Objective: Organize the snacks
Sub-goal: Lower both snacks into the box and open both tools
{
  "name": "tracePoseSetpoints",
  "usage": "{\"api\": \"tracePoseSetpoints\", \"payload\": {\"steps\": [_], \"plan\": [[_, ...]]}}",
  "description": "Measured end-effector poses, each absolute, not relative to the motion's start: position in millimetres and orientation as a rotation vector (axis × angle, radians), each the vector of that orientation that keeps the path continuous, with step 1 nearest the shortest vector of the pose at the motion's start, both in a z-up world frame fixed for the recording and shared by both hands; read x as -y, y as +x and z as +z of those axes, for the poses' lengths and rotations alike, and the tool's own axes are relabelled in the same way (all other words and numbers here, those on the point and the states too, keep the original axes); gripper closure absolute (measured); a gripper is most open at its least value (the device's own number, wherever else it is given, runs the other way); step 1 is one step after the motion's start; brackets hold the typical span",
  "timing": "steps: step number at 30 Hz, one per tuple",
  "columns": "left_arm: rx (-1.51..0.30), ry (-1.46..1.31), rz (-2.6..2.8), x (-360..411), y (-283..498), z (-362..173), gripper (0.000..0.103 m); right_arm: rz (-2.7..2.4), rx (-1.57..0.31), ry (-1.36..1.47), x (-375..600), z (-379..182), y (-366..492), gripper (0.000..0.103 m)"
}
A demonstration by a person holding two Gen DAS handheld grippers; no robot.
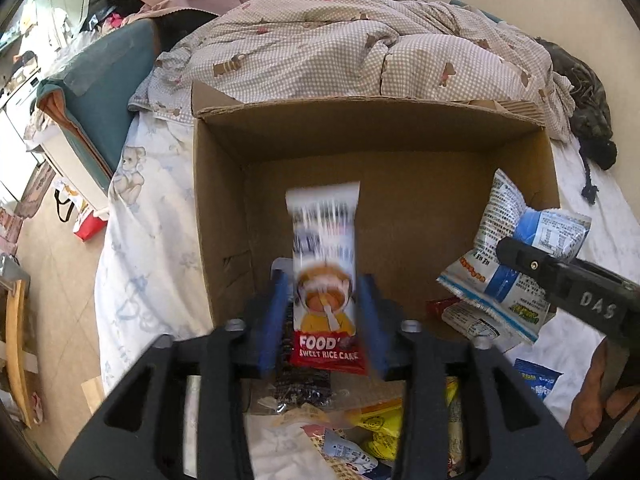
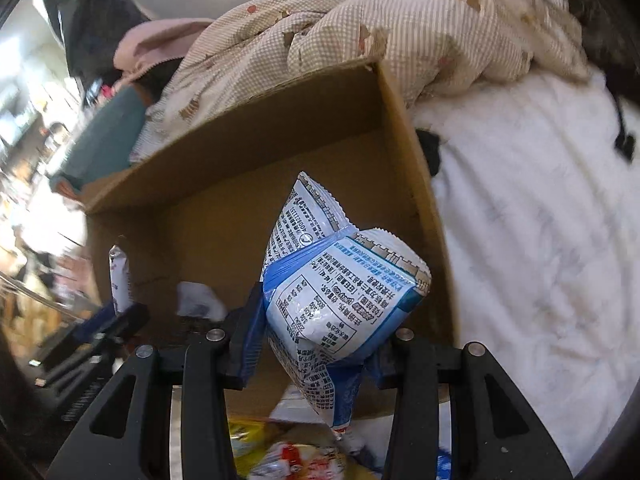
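An open cardboard box lies on the bed, its inside nearly bare. My left gripper hangs over the box's near edge. A red-and-white sweet rice cake packet stands motion-blurred between the blue pads, with a gap on each side. The right gripper is shut on a crumpled blue-and-white snack packet above the box's right side. From the left wrist view that packet shows at the right, one black finger across it. The right wrist view catches the rice cake packet at the left.
Several loose snack packets lie heaped on the white sheet in front of the box. A checked quilt is bunched behind the box, and a dark knitted item lies at the far right. The bed's edge and the floor are to the left.
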State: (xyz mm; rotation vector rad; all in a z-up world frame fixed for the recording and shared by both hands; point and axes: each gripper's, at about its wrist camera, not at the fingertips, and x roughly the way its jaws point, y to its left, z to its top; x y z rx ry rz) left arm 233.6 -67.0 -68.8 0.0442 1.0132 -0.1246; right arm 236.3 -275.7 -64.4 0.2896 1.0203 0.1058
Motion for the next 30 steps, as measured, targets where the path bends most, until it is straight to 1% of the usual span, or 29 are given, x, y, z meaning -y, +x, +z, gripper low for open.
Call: {"api": "tracePoseSetpoints", "payload": {"steps": [2, 4, 7, 9, 11, 14, 15, 16, 18, 19, 30], "plan": [[-1.0, 0.024, -0.118, 65, 231, -64, 0.026, 0.09, -0.994, 0.23, 271, -60, 235, 0.056], [-0.97, 0.019, -0.118, 65, 228, -58, 0.018, 0.104, -0.983, 0.232, 270, -58, 233, 0.056], [-0.934, 0.036, -0.124, 66, 224, -51, 0.018, 0.146, -0.974, 0.281, 273, -55, 233, 0.056], [-0.928, 0.043, -0.119, 66, 224, -49, 0.018, 0.192, -0.969, 0.366, 280, -55, 234, 0.055], [-0.932, 0.035, -0.115, 65, 224, -49, 0.018, 0.222, -0.971, 0.424, 283, -55, 236, 0.053], [-0.945, 0.014, -0.118, 61, 225, -50, 0.018, 0.193, -0.959, 0.406, 286, -52, 236, 0.05], [-0.945, 0.003, -0.125, 59, 225, -50, 0.018, 0.179, -0.958, 0.396, 286, -52, 235, 0.044], [-0.941, -0.005, -0.128, 58, 225, -49, 0.018, 0.159, -0.954, 0.39, 287, -51, 236, 0.034], [-0.929, -0.018, -0.127, 55, 223, -47, 0.018, 0.133, -0.934, 0.394, 290, -48, 233, 0.021], [-0.925, -0.025, -0.128, 54, 223, -47, 0.018, 0.124, -0.918, 0.395, 292, -46, 232, 0.02], [-0.892, -0.1, -0.121, 40, 217, -35, 0.018, 0.156, -0.892, 0.368, 286, -34, 229, 0.02]]}}
